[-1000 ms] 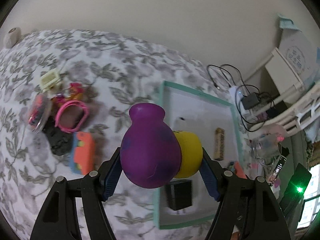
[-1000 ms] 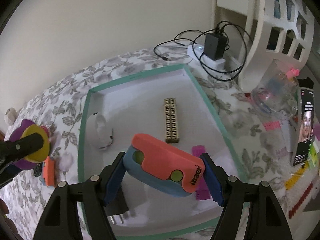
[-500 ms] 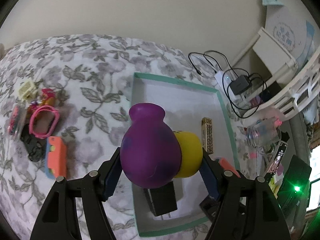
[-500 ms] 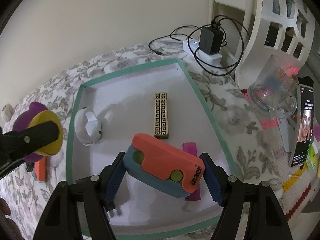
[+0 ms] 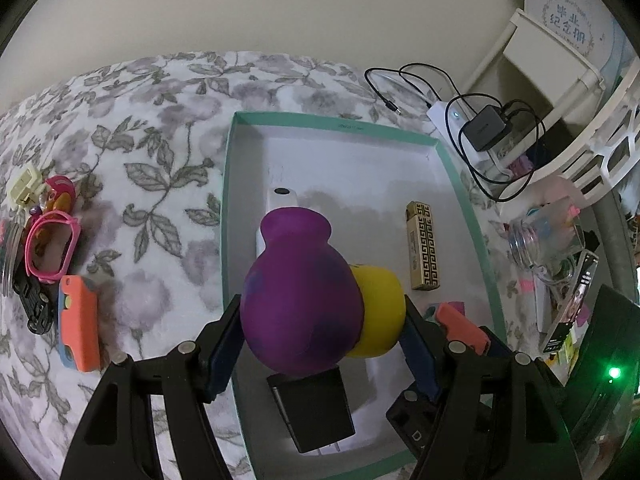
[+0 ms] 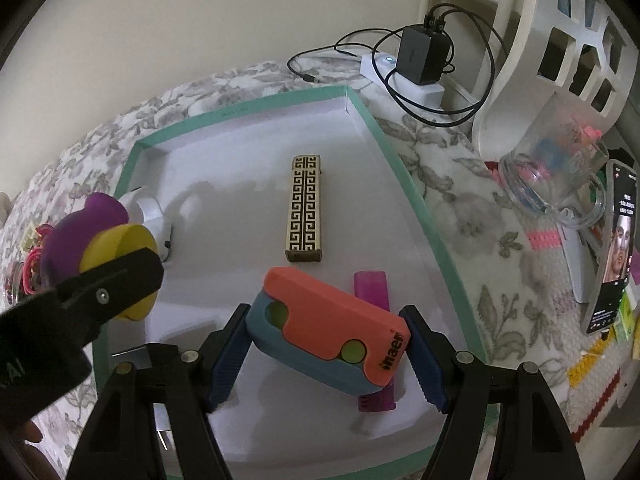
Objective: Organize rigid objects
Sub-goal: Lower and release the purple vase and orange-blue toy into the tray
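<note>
My left gripper (image 5: 320,344) is shut on a purple and yellow toy (image 5: 304,300) and holds it above the left part of the teal-rimmed white tray (image 5: 228,208). My right gripper (image 6: 328,352) is shut on an orange and blue case (image 6: 332,332) above the tray's near part (image 6: 420,200). In the tray lie a gold patterned lighter (image 6: 306,208), a purple lighter (image 6: 372,292), a white device (image 6: 150,216) and a black adapter (image 5: 312,408). The left gripper and its toy show at the left of the right wrist view (image 6: 100,252).
On the floral cloth left of the tray lie a second orange and blue case (image 5: 78,324), a pink ring (image 5: 50,248), a black toy (image 5: 34,304) and small items. Right of the tray are a glass mug (image 6: 556,176), a phone (image 6: 616,252), a charger with cables (image 6: 424,56) and a white rack (image 6: 560,40).
Both grippers have moved closer over the tray with their objects held. The left gripper has shifted right, so the tray now sits centred under it.
</note>
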The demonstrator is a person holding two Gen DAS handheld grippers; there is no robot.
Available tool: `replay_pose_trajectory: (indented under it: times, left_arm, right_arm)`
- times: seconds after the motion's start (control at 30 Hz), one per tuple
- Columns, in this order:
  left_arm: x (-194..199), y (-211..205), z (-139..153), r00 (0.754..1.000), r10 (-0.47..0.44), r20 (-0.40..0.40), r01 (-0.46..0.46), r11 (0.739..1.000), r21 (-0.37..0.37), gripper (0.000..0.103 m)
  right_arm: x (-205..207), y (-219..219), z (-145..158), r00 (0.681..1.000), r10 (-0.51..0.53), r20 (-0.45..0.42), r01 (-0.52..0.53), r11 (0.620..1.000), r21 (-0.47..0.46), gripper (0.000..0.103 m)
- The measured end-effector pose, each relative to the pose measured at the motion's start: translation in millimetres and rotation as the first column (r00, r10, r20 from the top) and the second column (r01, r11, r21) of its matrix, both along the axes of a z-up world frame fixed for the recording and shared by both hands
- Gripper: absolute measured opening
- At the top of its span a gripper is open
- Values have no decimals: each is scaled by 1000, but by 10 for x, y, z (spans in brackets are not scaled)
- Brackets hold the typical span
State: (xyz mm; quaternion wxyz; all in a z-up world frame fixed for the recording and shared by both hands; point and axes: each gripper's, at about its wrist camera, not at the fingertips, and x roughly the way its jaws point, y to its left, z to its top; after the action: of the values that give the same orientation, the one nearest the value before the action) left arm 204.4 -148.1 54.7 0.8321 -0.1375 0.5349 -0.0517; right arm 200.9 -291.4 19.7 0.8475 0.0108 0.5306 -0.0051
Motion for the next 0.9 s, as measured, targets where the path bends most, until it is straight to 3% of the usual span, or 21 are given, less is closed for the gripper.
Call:
replay_pose_trajectory:
  times: [0.27, 0.4, 0.5, 0.9]
  left_arm:
    - [-12, 43, 46, 1000, -5, -3, 5, 1000, -4, 75]
    - [-22, 67, 80, 1000, -6, 5, 6, 1000, -12, 83]
    - [-33, 81, 124, 1000, -10, 14, 11, 1000, -10, 83]
    - [-94, 380, 383, 995, 61, 75, -65, 997, 41, 84]
  right_arm:
    - [6, 12, 0, 1000, 3, -5, -3, 1000, -6, 76]
    - [12, 29, -26, 1000, 14, -17, -14, 1000, -5, 76]
    - [15, 28, -32, 1000, 19, -18, -19, 1000, -5, 77]
    - [-22, 61, 40, 999, 25, 36, -25, 1000, 3, 94]
